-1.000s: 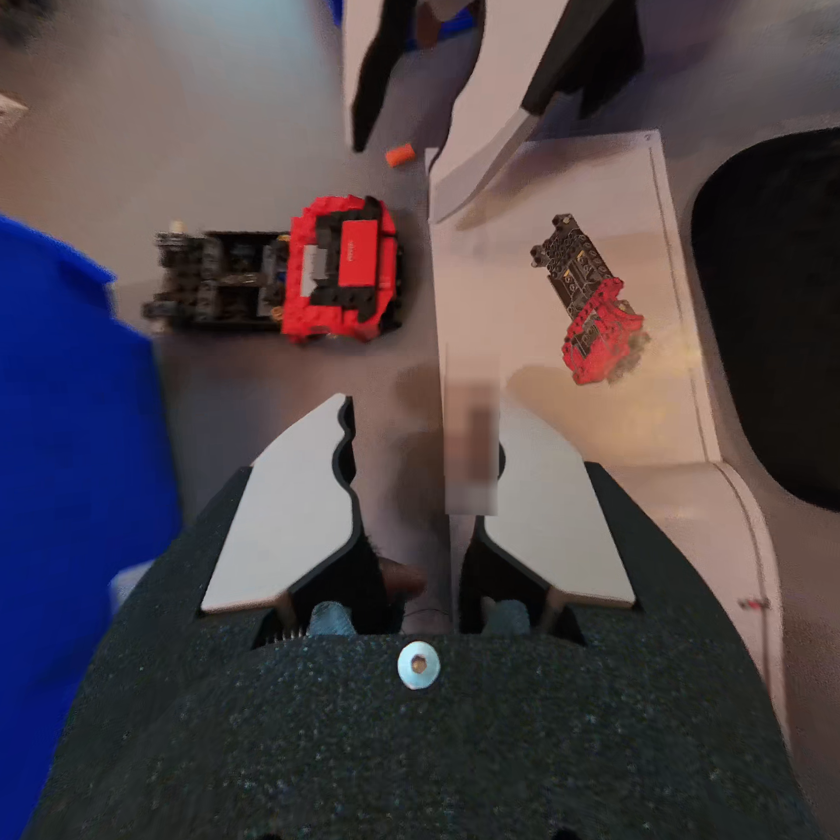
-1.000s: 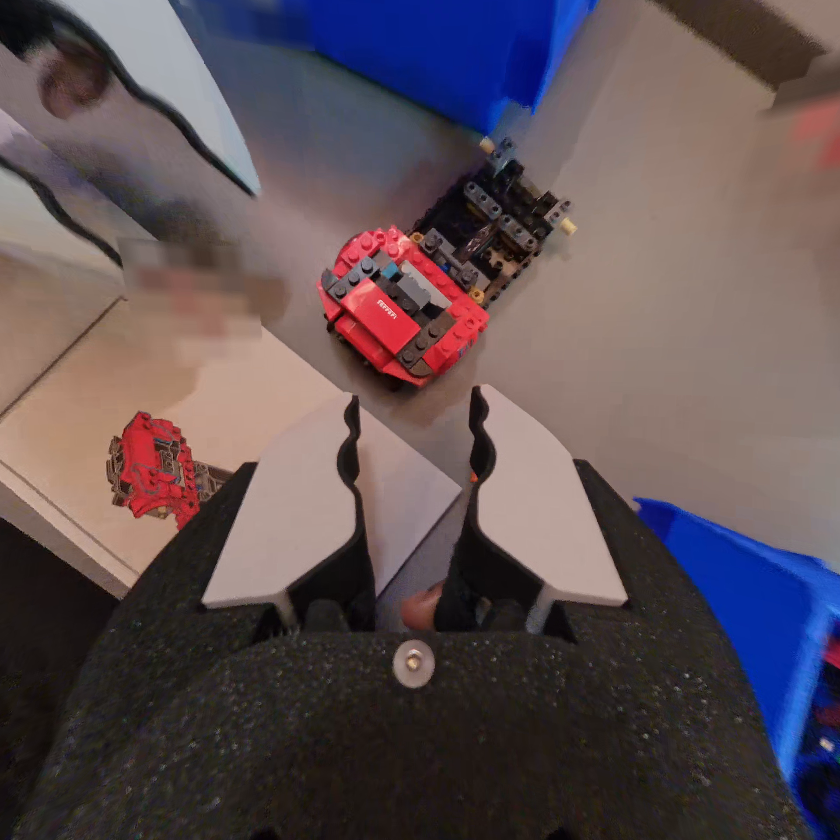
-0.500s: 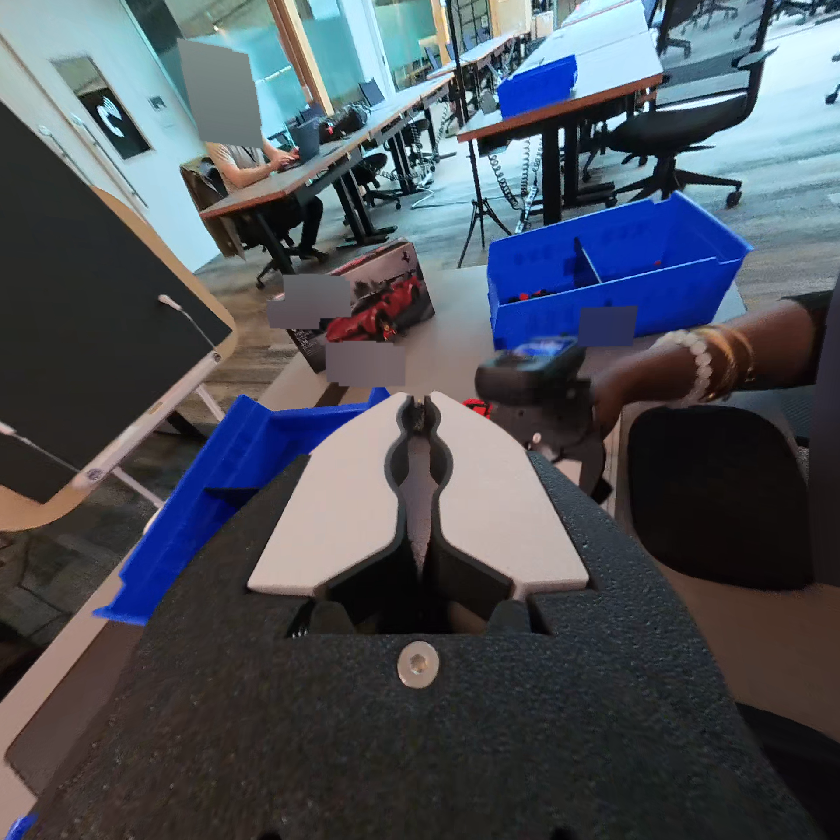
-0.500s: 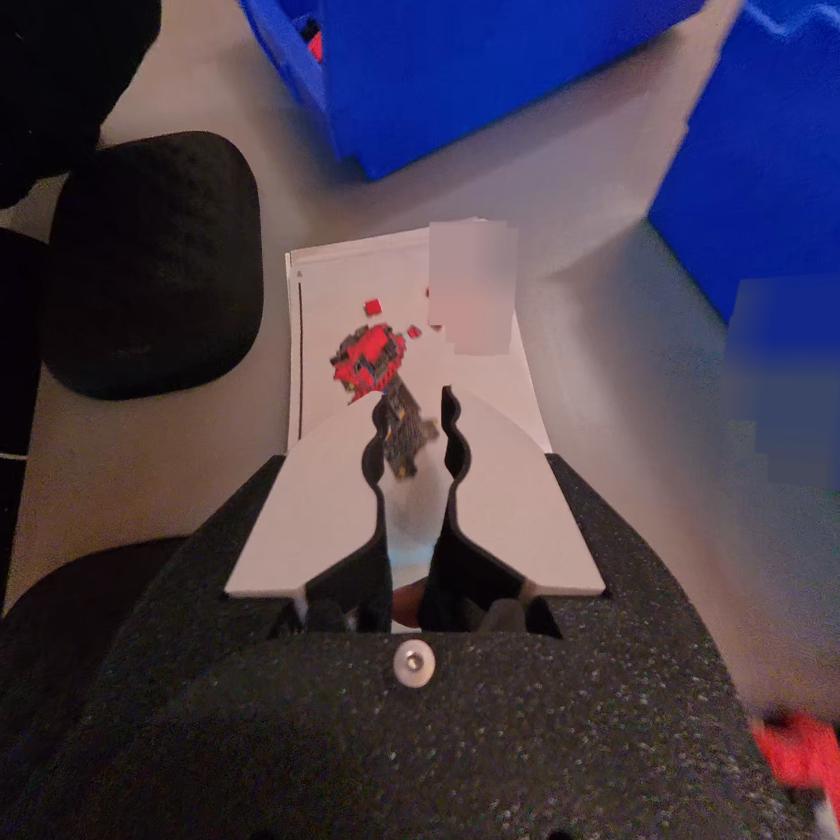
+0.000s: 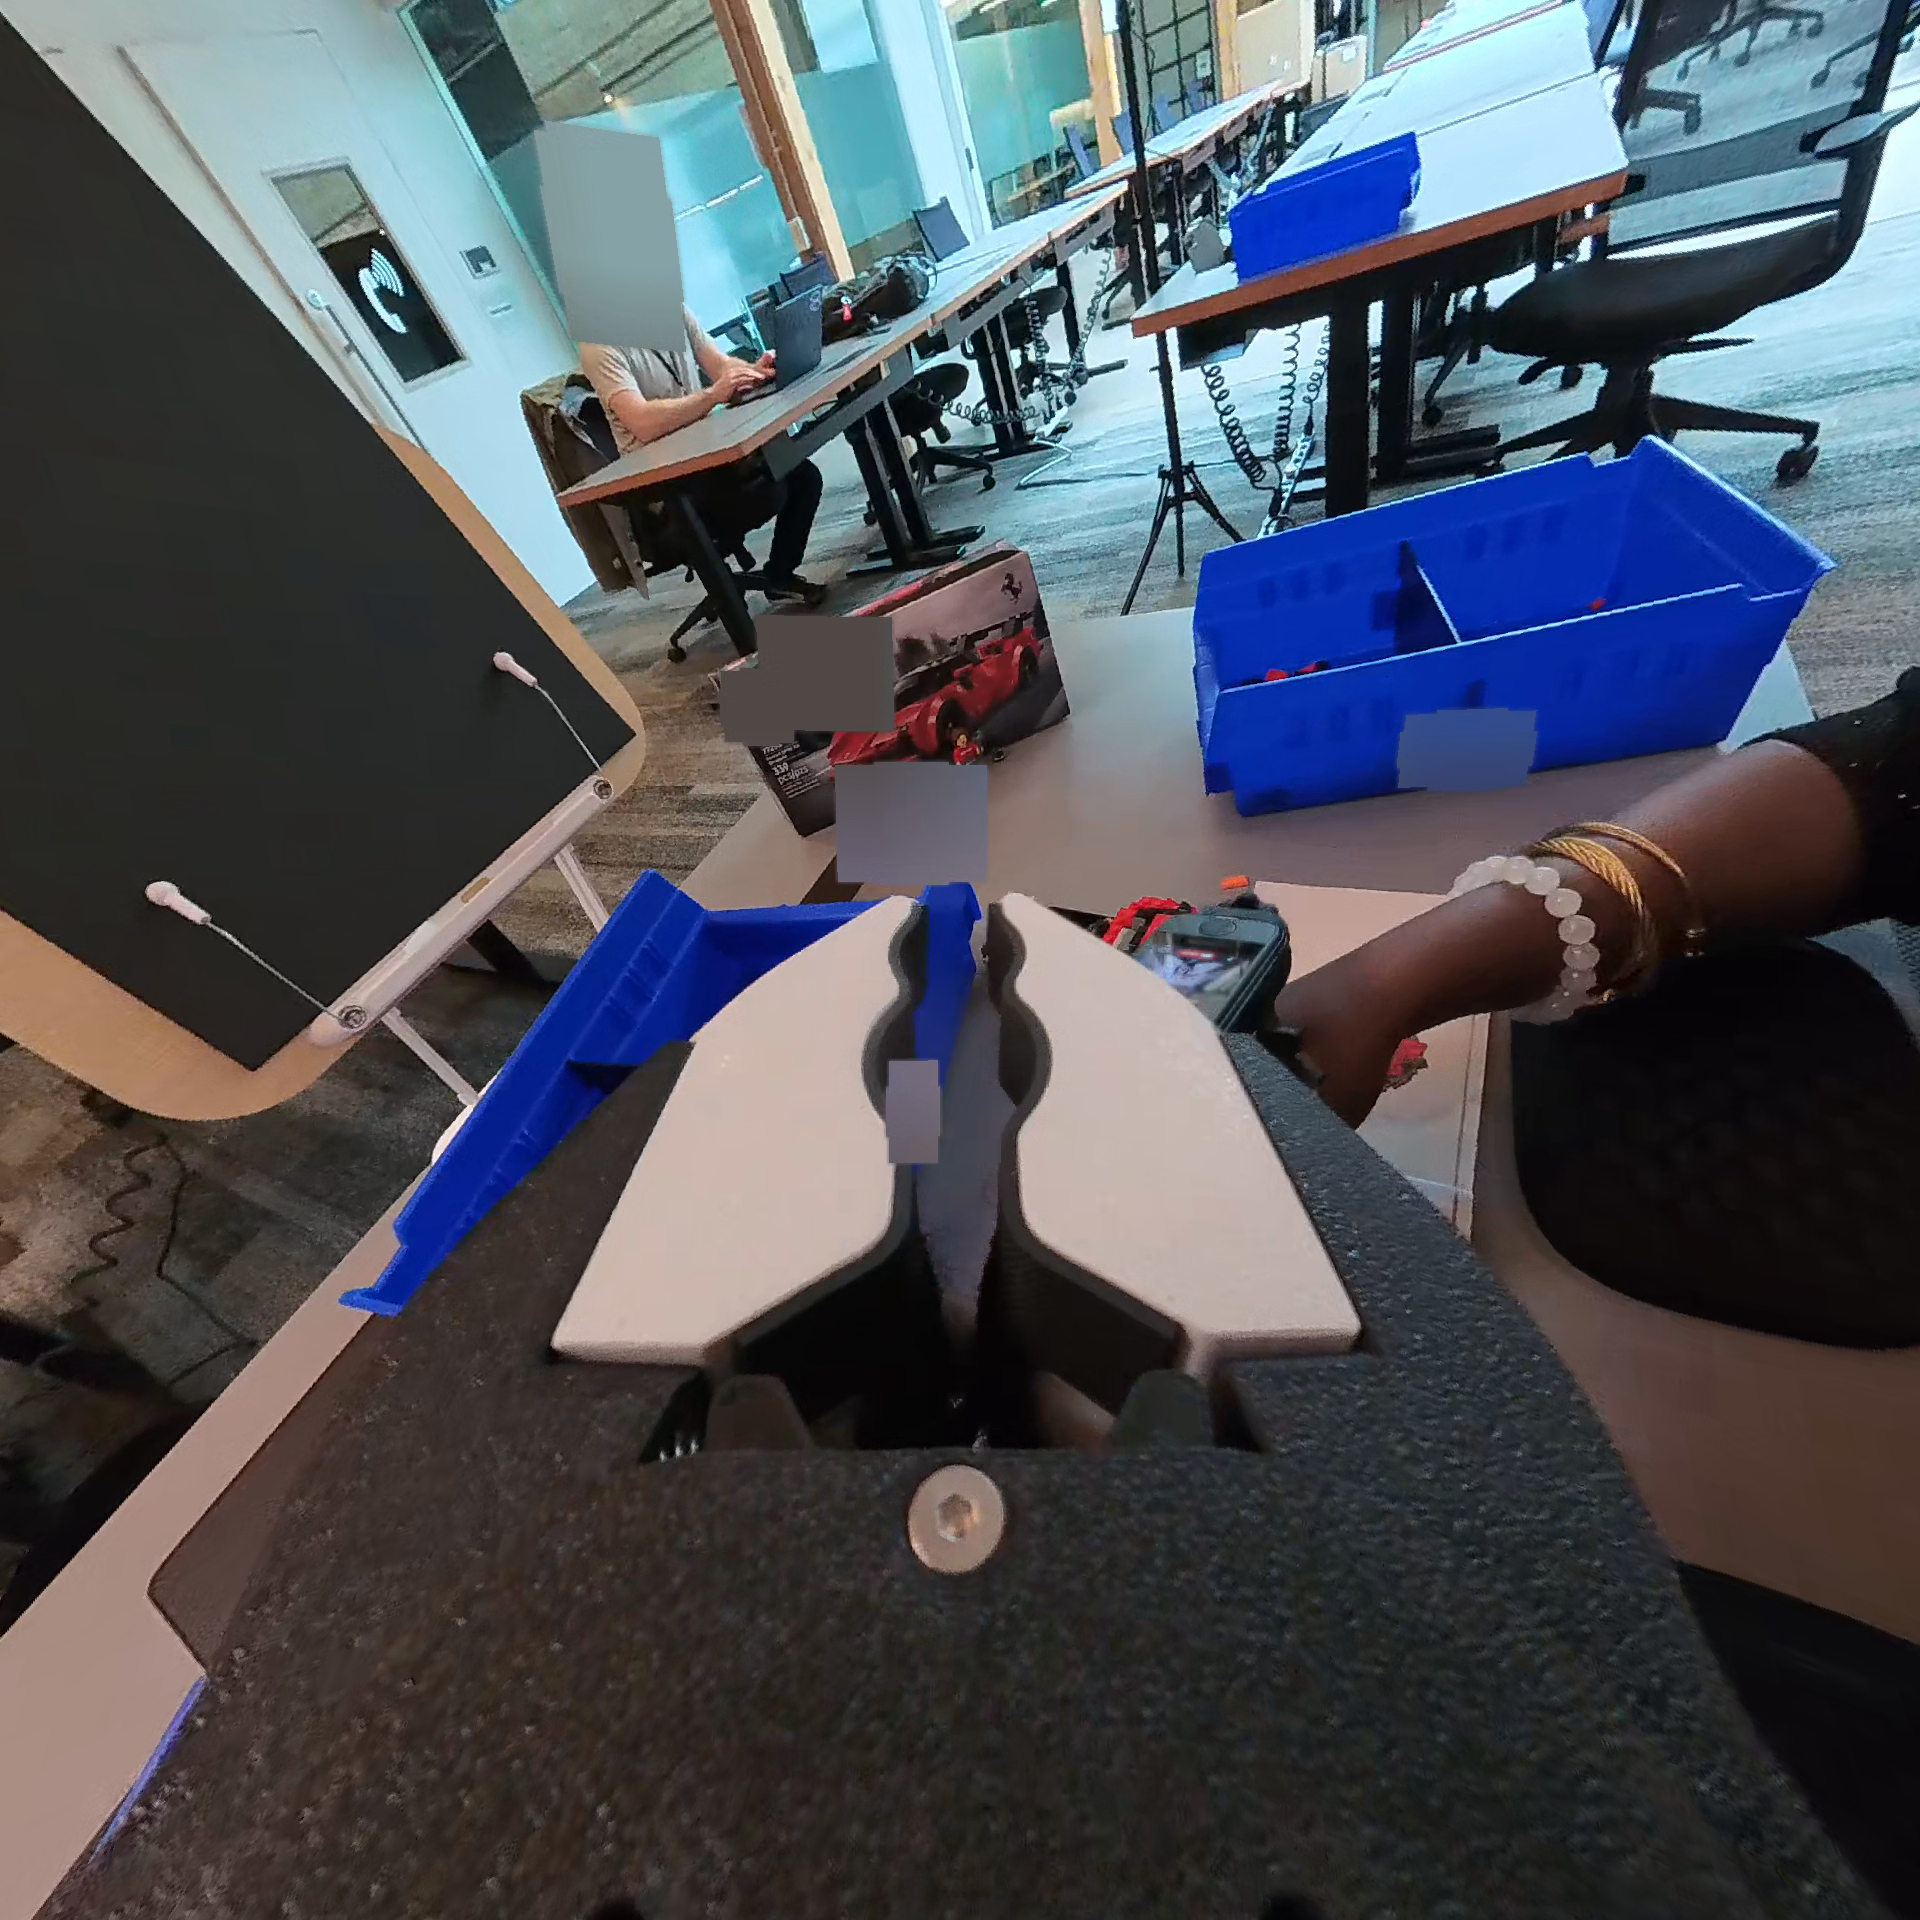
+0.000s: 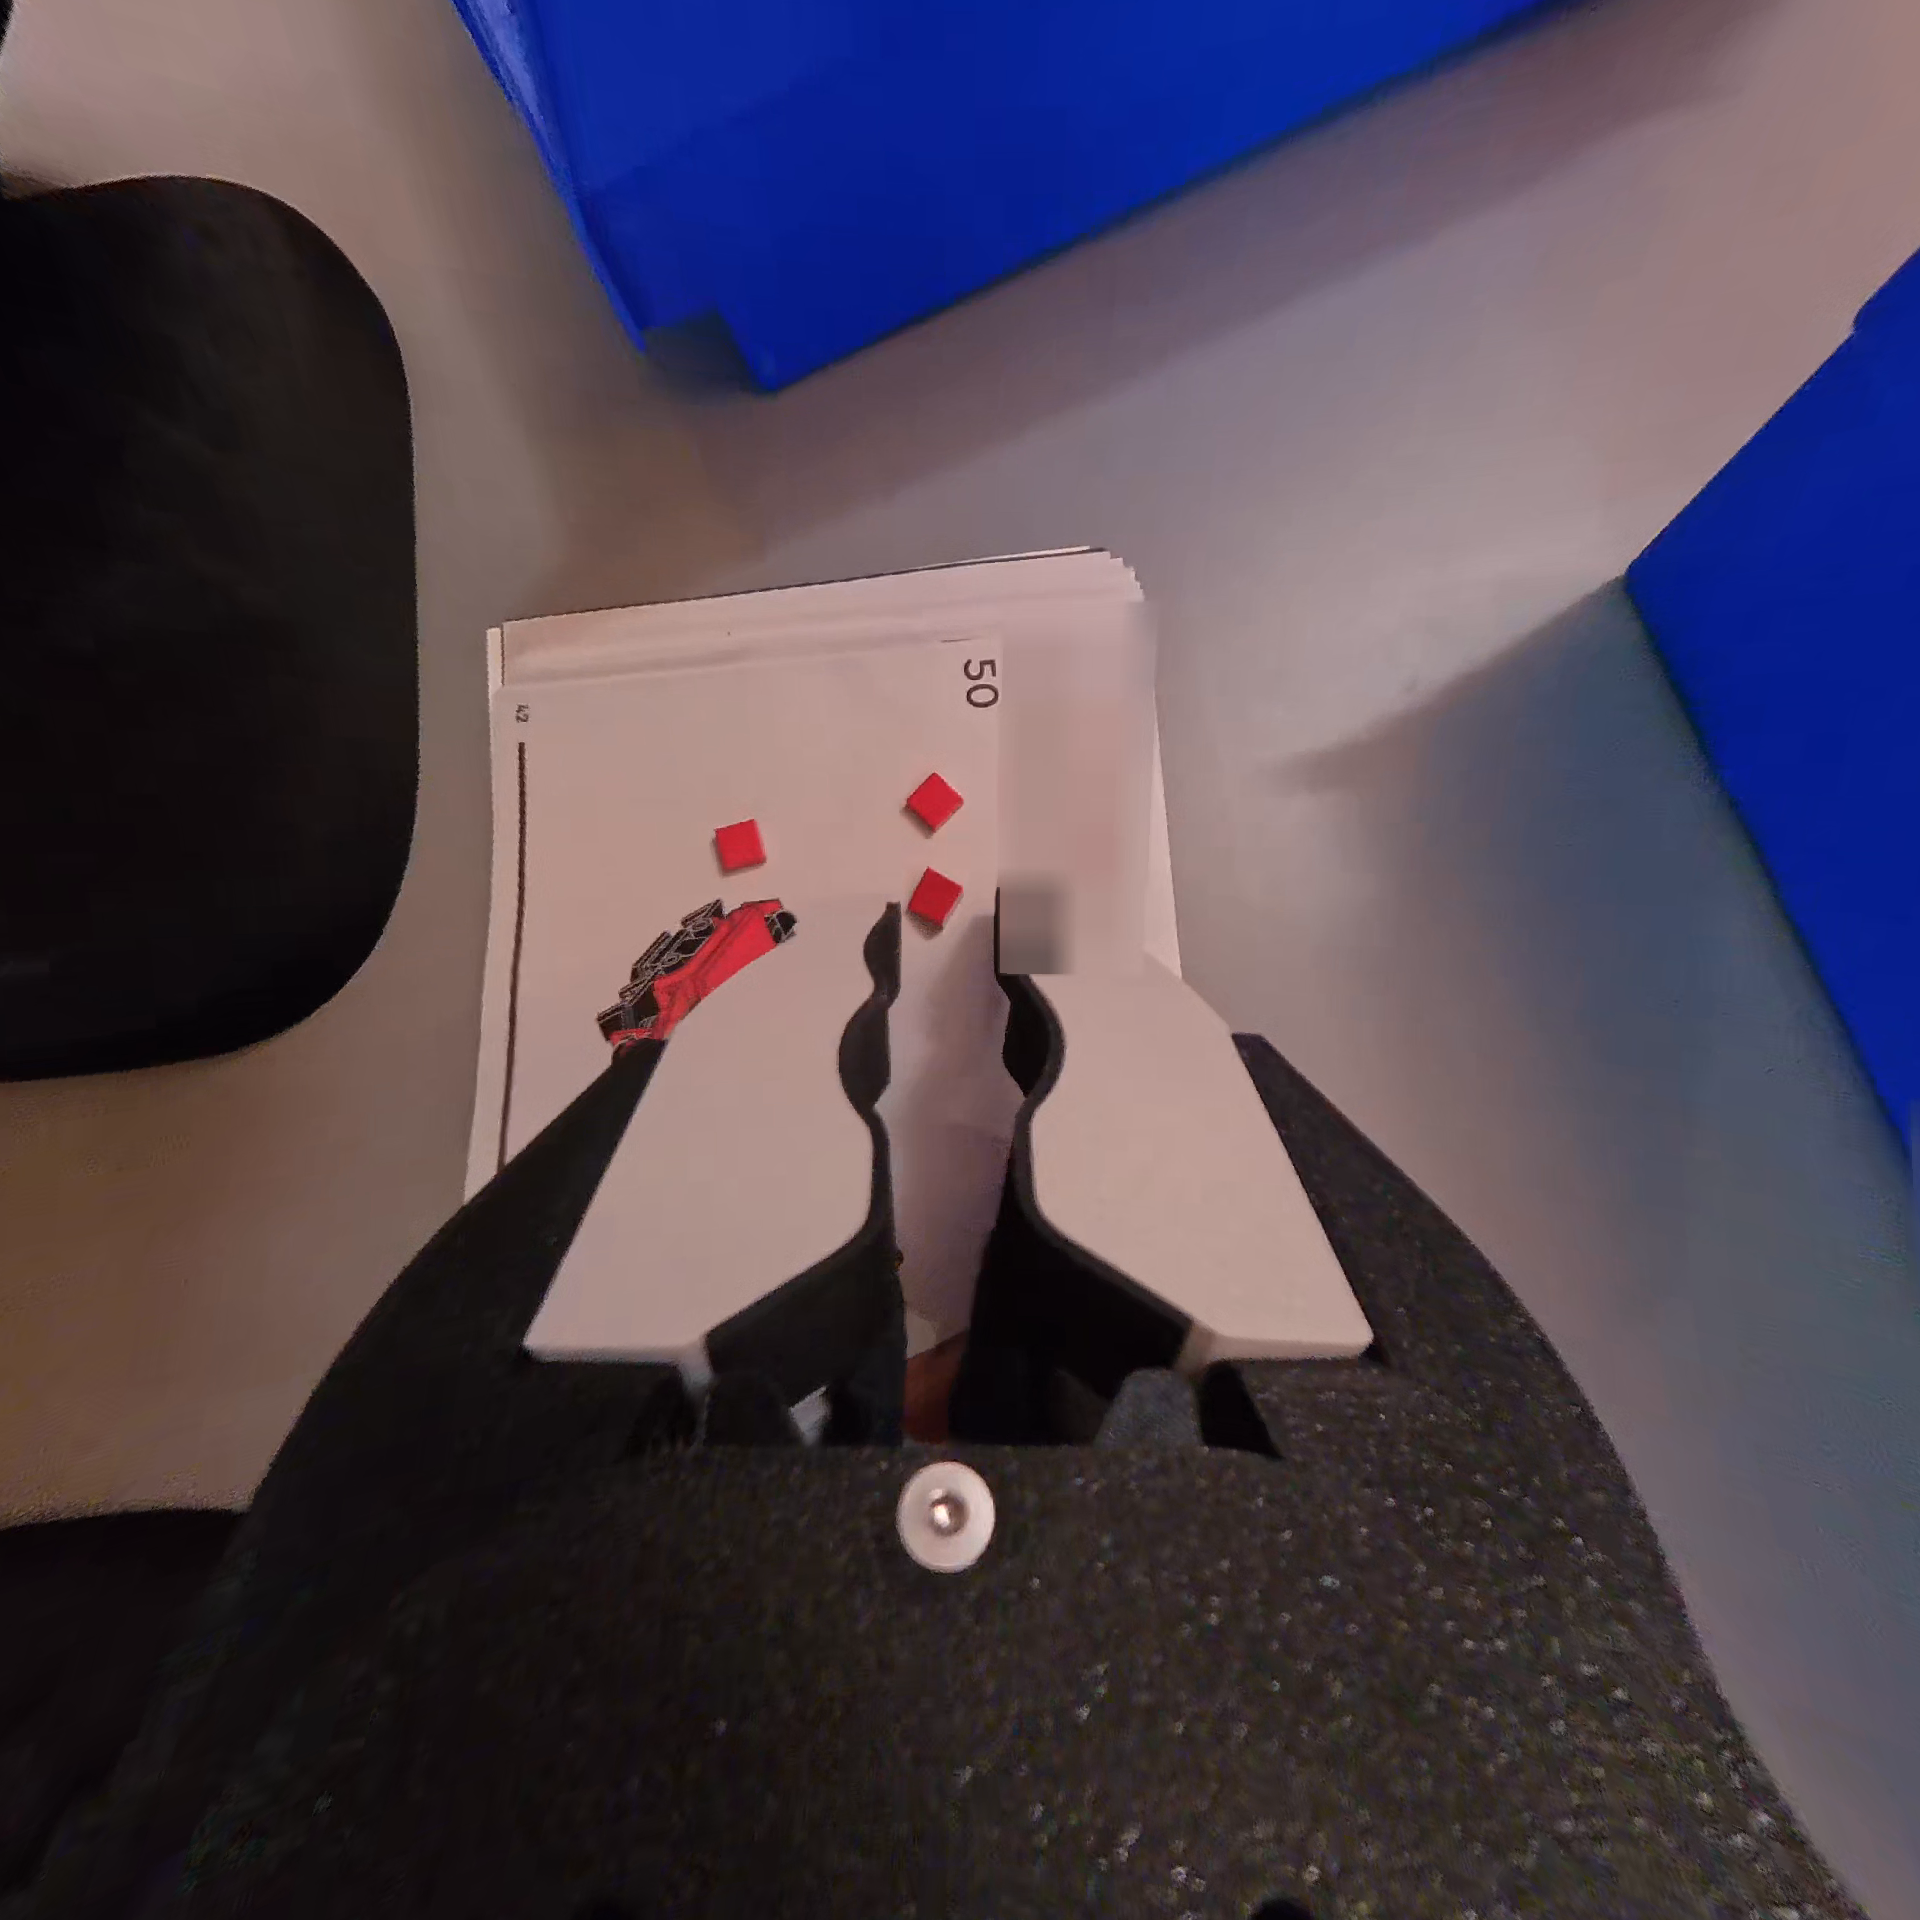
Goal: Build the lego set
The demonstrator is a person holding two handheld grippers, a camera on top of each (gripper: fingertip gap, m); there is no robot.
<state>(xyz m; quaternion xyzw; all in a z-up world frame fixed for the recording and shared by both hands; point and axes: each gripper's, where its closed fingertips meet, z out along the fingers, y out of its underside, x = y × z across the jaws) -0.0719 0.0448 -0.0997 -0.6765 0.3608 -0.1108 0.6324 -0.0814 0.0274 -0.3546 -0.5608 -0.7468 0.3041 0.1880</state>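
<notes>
My right gripper hovers low over the open instruction booklet, its jaws partly open with nothing between them. Three small red square tiles lie on the page just beyond its tips. A printed picture of the red model is to their left. My left gripper is raised and points across the room, jaws nearly closed and empty. Past its right finger, a bit of the red Lego car shows behind the camera on the right gripper. An arm with bracelets holds that gripper.
Blue bins stand at the table's far side and left edge; they also flank the booklet. The Lego box stands at the back. A black pad lies left of the booklet. A black board leans beside the table. Some 25 cm of space lies between my two pairs of fingers.
My left gripper swung up from over the car and booklet to face the room and closed. My right gripper moved from the car to over the booklet and narrowed its jaws.
</notes>
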